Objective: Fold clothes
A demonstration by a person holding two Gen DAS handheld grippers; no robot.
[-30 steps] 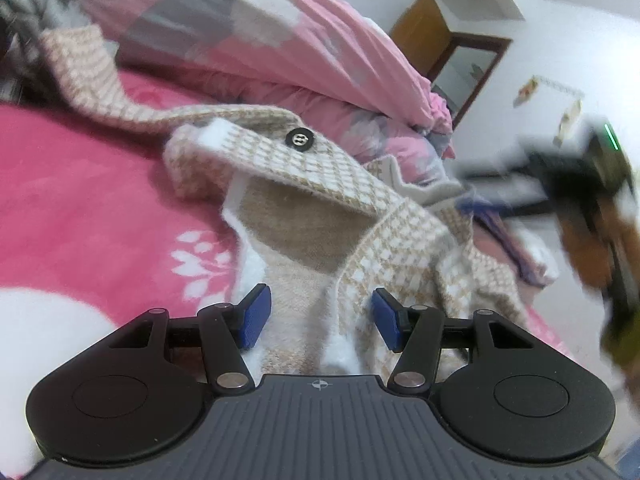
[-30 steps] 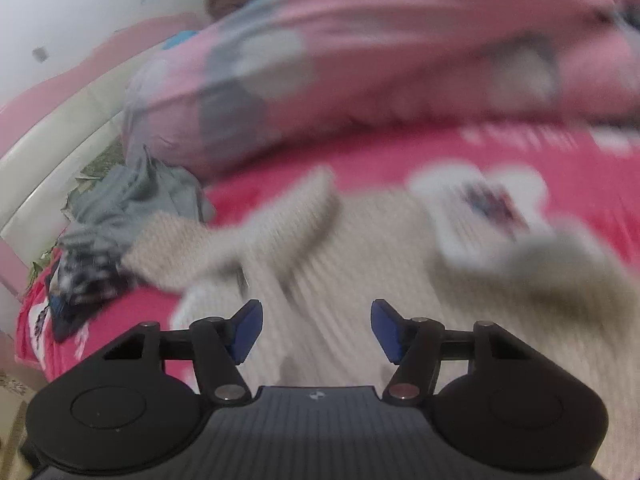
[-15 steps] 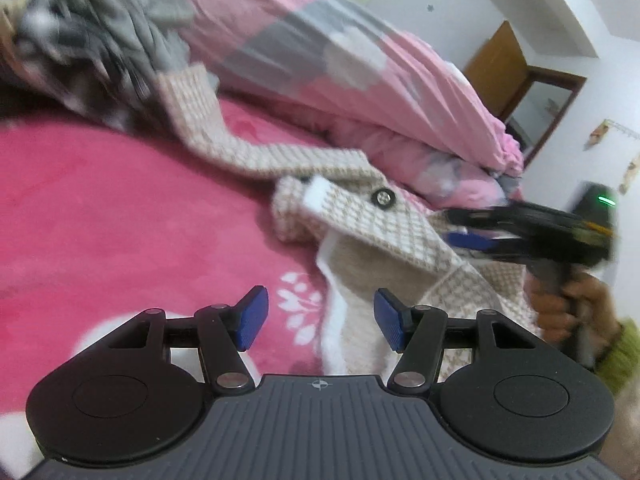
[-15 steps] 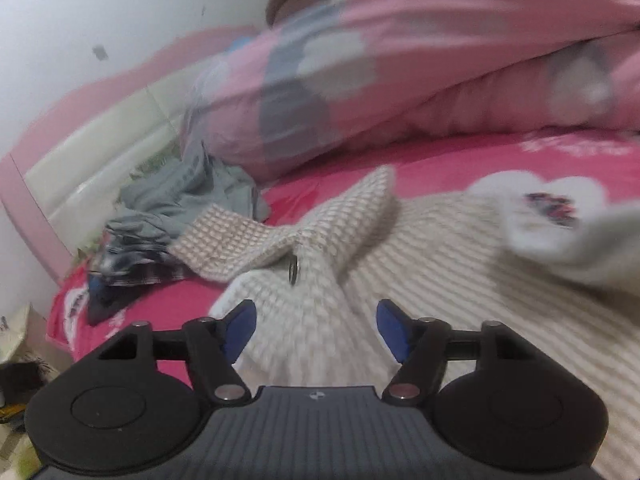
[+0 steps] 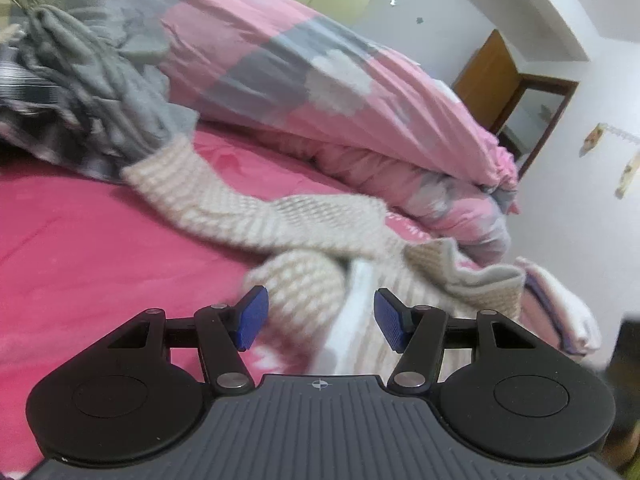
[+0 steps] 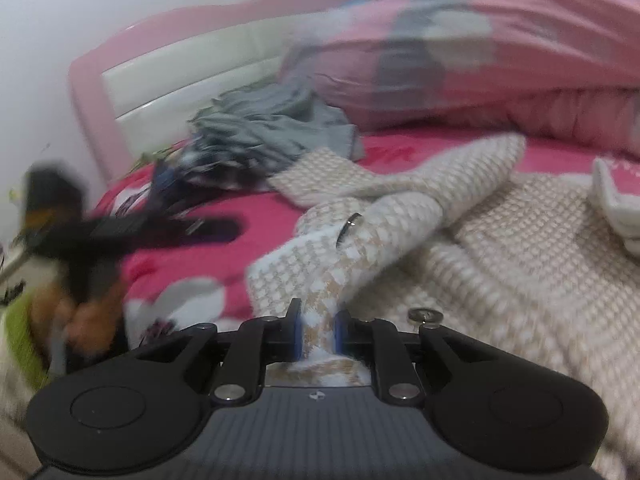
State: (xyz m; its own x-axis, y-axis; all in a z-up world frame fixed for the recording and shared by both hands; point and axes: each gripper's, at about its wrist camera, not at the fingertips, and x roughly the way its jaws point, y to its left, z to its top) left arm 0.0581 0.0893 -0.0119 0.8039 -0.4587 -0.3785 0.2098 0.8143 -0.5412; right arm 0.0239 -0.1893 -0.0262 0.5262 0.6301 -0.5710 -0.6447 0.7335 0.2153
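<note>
A beige checked cardigan (image 6: pixel 500 264) lies rumpled across the pink bed (image 5: pixel 100 248), one sleeve trailing toward the pile of grey clothes (image 5: pixel 92 92) near the headboard edge. The right gripper (image 6: pixel 316 334) is pinched on a bunched fold of the knit; the left gripper (image 5: pixel 316 316) hangs spread just above the cloth, holding nothing. Risk: the thick, loose knit may slip from so narrow a pinch, or the trailing sleeve may drag the pile along. The left hand appears, blurred, gripping its handle level over the bed's near edge.
</note>
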